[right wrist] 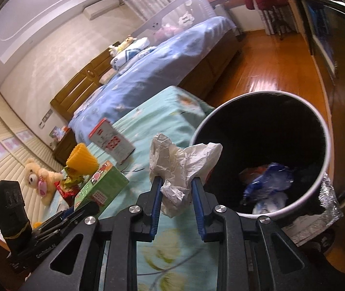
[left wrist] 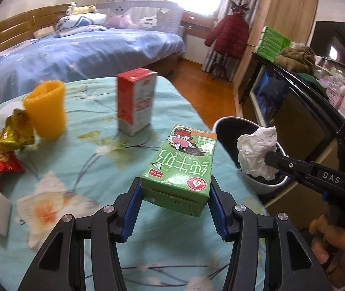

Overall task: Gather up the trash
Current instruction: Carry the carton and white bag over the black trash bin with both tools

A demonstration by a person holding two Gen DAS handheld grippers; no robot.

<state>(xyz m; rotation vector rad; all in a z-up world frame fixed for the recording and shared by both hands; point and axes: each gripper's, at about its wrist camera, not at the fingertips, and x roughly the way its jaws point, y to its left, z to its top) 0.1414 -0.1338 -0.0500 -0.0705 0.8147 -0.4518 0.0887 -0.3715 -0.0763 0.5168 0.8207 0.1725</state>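
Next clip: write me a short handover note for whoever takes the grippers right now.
Left gripper: shut on the green milk carton, held above the table.
Right gripper: shut on a crumpled paper, beside the bin's rim.
Done: some trash already lies in the bin.
Left: drop the paper and carton in, then fetch the red-and-white carton, yellow cup and snack wrappers from the table.

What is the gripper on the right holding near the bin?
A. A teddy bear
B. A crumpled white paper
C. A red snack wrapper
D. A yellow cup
B: the right gripper pinches a crumpled white paper between its blue pads, right beside the bin; the left gripper holds the green milk carton.
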